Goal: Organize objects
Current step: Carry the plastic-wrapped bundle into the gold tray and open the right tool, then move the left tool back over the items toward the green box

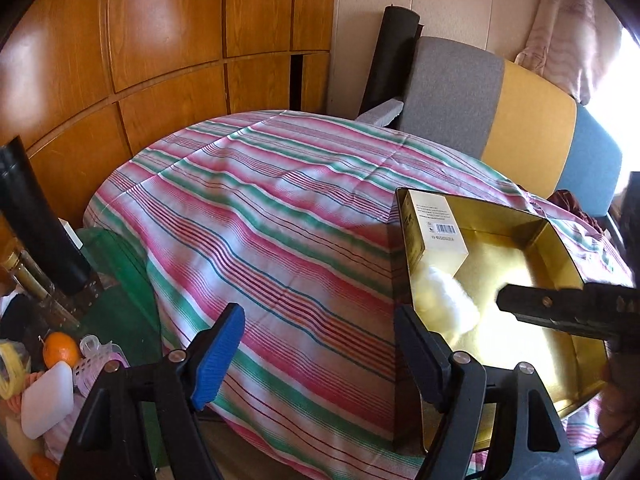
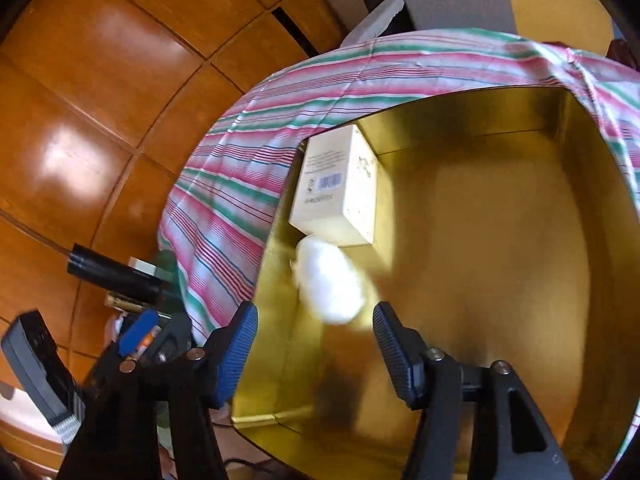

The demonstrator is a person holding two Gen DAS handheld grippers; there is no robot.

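An open gold tin (image 1: 560, 356) (image 2: 500, 240) stands on the striped tablecloth (image 1: 260, 220). Inside it, a cream carton with a barcode (image 1: 434, 232) (image 2: 336, 188) leans in the far-left corner, and a white cotton ball (image 1: 448, 300) (image 2: 328, 284) lies beside it. My right gripper (image 2: 316, 316) hangs open above the tin, the ball just ahead of its tips, untouched. Its black fingers (image 1: 560, 308) show from the right in the left wrist view. My left gripper (image 1: 319, 312) is open over the cloth, its right finger by the tin's left wall.
Left of the table sit an orange (image 1: 60, 350), a white block (image 1: 46, 404), a pink basket (image 1: 100, 360), a glass bottle (image 1: 36, 292) and a black tube (image 1: 40, 220). A grey, yellow and blue chair back (image 1: 500, 108) stands behind the table, wooden panels (image 1: 120, 40) beyond.
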